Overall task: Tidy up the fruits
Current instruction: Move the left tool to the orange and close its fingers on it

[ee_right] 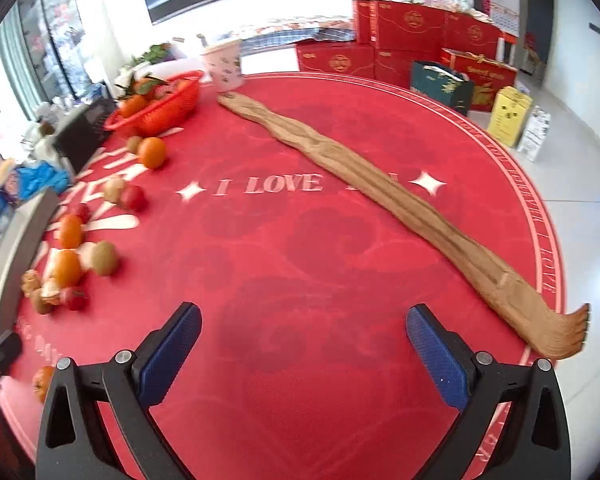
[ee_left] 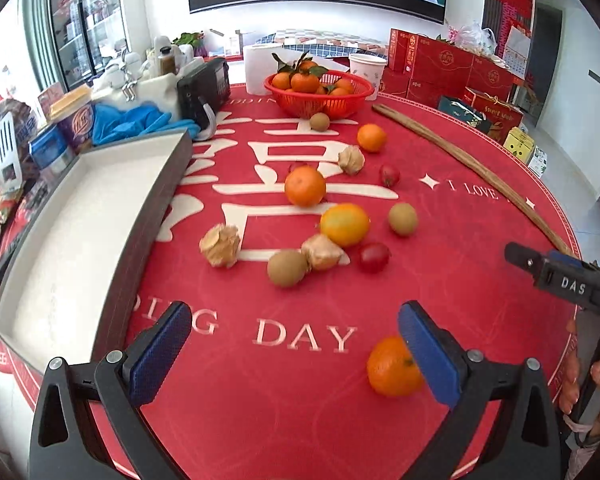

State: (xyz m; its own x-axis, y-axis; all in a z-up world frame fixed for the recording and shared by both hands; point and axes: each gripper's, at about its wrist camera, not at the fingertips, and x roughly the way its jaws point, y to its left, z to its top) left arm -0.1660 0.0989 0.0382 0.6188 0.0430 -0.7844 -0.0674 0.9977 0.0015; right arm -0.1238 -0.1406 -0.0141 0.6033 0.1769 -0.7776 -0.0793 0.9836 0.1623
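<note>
Loose fruits lie on the red round table [ee_left: 300, 400]: several oranges [ee_left: 305, 186], a yellow citrus [ee_left: 345, 224], kiwis [ee_left: 287, 268], small red fruits [ee_left: 374, 257] and papery husked fruits [ee_left: 220, 245]. One orange [ee_left: 392, 368] lies just behind my left gripper's right pad. An empty white tray [ee_left: 80, 232] with a dark rim stands at the left. My left gripper [ee_left: 296, 344] is open and empty above the table. My right gripper [ee_right: 304, 344] is open and empty over bare cloth; the fruits [ee_right: 66, 268] lie to its left.
A red basket [ee_left: 318, 94] of leafy tangerines stands at the back, beside a paper roll [ee_left: 260, 66] and a cup [ee_left: 366, 68]. A long wooden back-scratcher [ee_right: 380, 208] crosses the right side. Clutter, a radio [ee_left: 204, 90] and blue gloves [ee_left: 136, 120] crowd the far left.
</note>
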